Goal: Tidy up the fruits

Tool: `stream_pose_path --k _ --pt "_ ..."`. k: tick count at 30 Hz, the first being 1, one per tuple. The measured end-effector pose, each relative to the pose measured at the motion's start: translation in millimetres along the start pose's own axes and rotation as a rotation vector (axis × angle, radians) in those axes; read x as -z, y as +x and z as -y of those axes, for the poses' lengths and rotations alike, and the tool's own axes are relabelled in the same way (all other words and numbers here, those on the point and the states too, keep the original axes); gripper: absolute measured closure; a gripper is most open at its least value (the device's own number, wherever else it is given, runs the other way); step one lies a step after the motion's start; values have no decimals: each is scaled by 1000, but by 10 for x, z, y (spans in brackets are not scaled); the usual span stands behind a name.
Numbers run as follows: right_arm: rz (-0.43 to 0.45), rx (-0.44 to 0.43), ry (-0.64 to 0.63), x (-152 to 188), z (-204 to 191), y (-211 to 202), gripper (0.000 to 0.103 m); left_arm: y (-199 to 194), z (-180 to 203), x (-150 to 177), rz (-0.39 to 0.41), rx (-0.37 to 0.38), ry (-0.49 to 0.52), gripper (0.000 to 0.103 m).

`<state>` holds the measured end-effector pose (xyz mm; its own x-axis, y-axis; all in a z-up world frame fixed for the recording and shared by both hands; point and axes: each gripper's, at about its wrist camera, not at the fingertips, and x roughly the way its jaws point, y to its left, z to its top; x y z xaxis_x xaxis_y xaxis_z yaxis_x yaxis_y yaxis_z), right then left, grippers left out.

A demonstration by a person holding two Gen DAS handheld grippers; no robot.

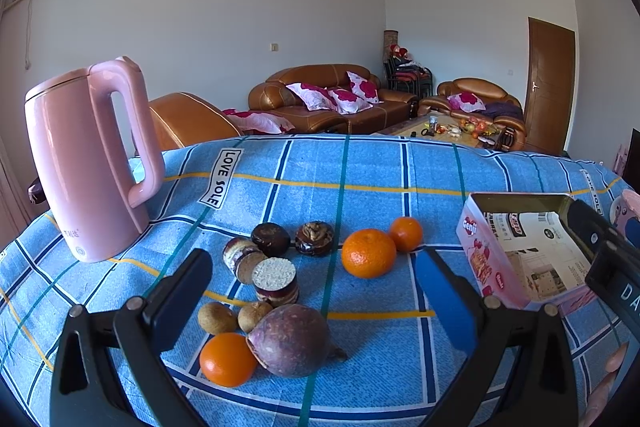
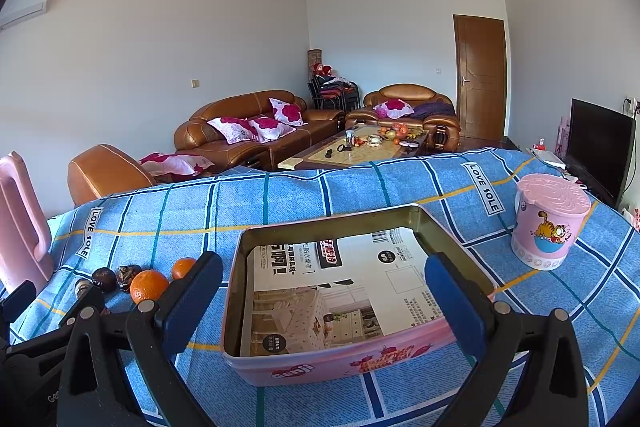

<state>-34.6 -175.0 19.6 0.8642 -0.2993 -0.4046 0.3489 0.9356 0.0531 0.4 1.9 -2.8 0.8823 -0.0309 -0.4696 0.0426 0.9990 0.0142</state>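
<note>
Several fruits lie on the blue checked tablecloth [image 1: 360, 163]: a purple passion fruit [image 1: 290, 341], a near orange [image 1: 227, 359], a big orange [image 1: 368, 253], a small orange [image 1: 406, 233], two brown kiwis [image 1: 218, 317], dark shrivelled fruits [image 1: 271, 239] and round snack pieces [image 1: 276, 281]. My left gripper [image 1: 316, 291] is open and empty, above the fruit pile. A pink tin box [image 2: 336, 307], lined with paper, stands to the right. My right gripper [image 2: 324, 295] is open and empty, its fingers spread on either side of the box.
A pink kettle [image 1: 86, 163] stands at the left of the table. A pink lidded cup with a cat picture [image 2: 550, 221] stands at the right. The table's far edge drops off toward the sofas [image 2: 256, 131] and the coffee table [image 2: 360, 147].
</note>
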Motion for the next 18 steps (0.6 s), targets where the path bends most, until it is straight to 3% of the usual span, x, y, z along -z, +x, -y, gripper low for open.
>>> stream_pose_path --k 18 --pt "-1 -5 0 1 -9 4 1 1 0 0 -1 0 1 0"
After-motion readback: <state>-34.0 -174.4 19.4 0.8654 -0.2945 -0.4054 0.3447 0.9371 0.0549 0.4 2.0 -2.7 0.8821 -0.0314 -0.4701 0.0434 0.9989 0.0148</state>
